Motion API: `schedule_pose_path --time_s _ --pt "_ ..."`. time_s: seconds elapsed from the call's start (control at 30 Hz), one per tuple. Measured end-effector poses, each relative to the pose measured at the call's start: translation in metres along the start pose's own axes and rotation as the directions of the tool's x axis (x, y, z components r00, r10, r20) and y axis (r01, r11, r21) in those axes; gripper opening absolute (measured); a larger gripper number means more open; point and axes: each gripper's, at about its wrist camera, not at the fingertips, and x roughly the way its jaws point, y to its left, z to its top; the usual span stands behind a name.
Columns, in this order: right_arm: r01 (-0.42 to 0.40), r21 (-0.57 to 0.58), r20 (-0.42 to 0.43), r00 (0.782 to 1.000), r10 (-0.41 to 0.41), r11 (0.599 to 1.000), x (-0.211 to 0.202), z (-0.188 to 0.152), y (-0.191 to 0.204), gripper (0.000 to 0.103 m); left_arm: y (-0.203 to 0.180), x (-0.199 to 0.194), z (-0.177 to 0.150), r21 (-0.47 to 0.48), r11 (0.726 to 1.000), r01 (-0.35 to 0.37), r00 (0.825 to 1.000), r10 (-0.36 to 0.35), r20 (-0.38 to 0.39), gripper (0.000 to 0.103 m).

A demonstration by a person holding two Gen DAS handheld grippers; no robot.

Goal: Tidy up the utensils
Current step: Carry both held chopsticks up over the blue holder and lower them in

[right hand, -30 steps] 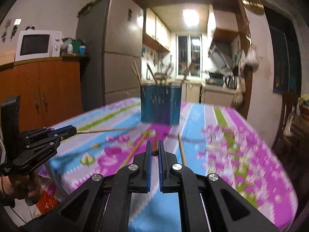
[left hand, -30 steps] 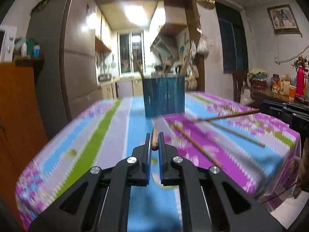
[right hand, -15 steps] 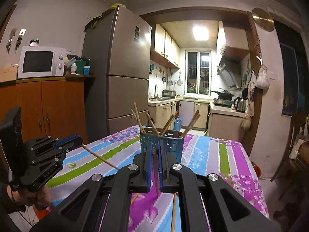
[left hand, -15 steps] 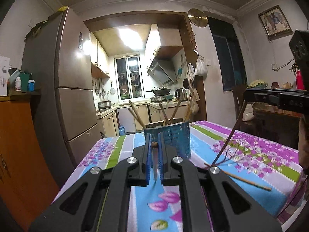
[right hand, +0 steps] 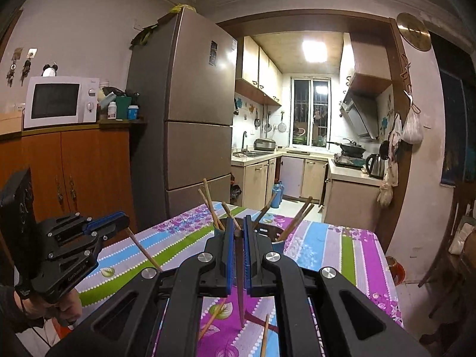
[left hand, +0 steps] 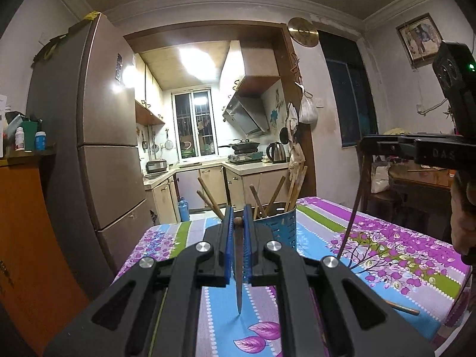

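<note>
A blue perforated utensil holder [left hand: 284, 227] [right hand: 278, 246] stands on the flowered tablecloth with several wooden chopsticks leaning in it. My left gripper [left hand: 237, 215] is shut on a chopstick [left hand: 238, 285] that hangs point-down between its blue pads, just in front of the holder. In the right wrist view the left gripper [right hand: 125, 222] shows at the left with its stick [right hand: 144, 251] slanting down. My right gripper [right hand: 237, 223] is shut on another chopstick [right hand: 240, 294], also hanging point-down. It appears in the left wrist view as the right gripper [left hand: 362, 144] with its stick [left hand: 351, 223].
Loose chopsticks lie on the table [left hand: 386, 253]: one near the right edge [left hand: 401, 308], and two near me [right hand: 264, 337] [right hand: 211, 319]. A tall fridge [right hand: 190, 125] and an orange cabinet [right hand: 74, 172] stand left of the table. A dark chair [right hand: 458, 229] is at the right.
Both grippers have risen from the tablecloth, each lifting a chopstick. The sticks, nearly level before, now hang point-down. The holder sits lower and closer in both views.
</note>
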Motion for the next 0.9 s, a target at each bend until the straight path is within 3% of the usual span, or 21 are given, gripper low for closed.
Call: schedule_pose_path --time_s 0.3,0.47,0.9 --pt "-0.013 0.025 -0.007 1.0 0.014 1.0 0.011 0.026 -0.011 0.007 0.006 0.01 0.022 -0.02 0.999 0.032 0.999 -0.032 -0.017 0.005" --pt "-0.009 0.039 0.001 1.0 0.009 0.999 0.019 0.048 -0.021 0.007 0.017 0.025 0.053 -0.043 0.999 0.029 0.999 -0.03 -0.033 0.005" --pt "0.014 0.03 0.072 0.997 -0.016 0.999 0.027 0.129 -0.041 0.007 0.035 0.049 0.145 -0.088 0.996 0.034 0.999 -0.03 0.038 0.005"
